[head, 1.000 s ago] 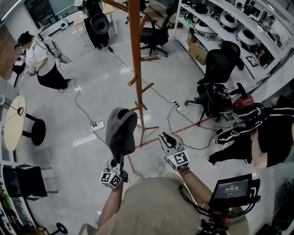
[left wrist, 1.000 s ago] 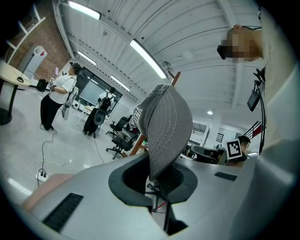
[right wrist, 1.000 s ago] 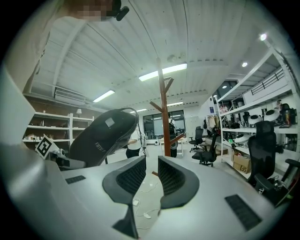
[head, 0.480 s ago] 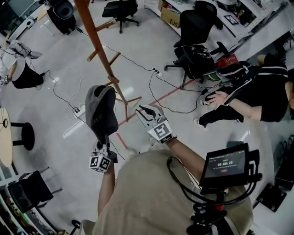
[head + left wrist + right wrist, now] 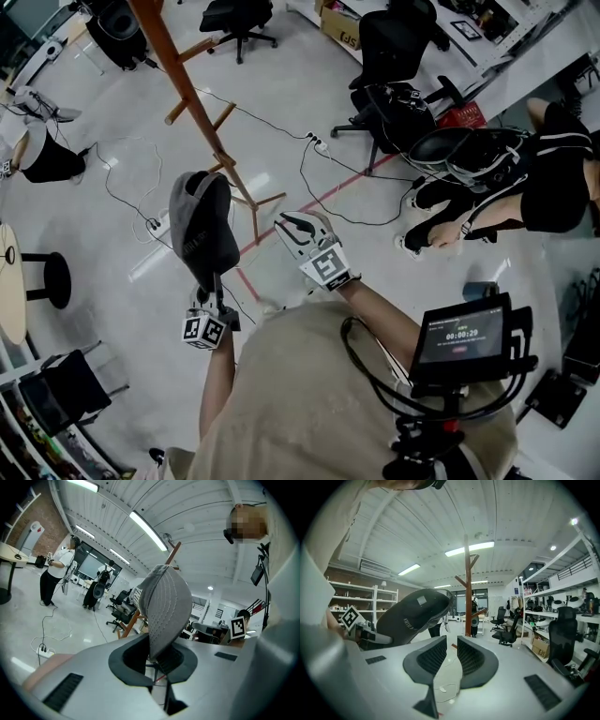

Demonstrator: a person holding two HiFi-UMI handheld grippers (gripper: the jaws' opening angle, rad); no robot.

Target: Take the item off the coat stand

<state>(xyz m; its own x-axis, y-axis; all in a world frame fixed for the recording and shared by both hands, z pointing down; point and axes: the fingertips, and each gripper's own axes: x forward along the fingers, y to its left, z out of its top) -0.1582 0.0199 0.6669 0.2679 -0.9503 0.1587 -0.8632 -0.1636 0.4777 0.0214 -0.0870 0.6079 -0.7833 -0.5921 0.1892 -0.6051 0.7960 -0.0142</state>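
Note:
The grey cap (image 5: 202, 230) is off the wooden coat stand (image 5: 187, 98) and stands upright above my left gripper (image 5: 216, 278), which is shut on its brim. In the left gripper view the cap (image 5: 166, 602) rises from between the jaws of the left gripper (image 5: 157, 656). My right gripper (image 5: 286, 223) hovers just right of the cap, near the stand's foot. Its jaws are closing with nothing between them. The right gripper view shows the gap of the right gripper (image 5: 451, 656) empty, the cap (image 5: 415, 613) to its left and the stand (image 5: 467, 588) straight ahead.
Black office chairs (image 5: 394, 56) stand at the back right, and a person (image 5: 525, 187) sits on the floor at the right. Cables and a power strip (image 5: 155, 225) lie near the stand. A round table (image 5: 9, 281) is at the left, and another person (image 5: 42, 155) at the far left.
The view has swung, so the coat stand now leans toward the upper left. Both grippers and the cap sit slightly lower left of it. The right jaws have narrowed a little.

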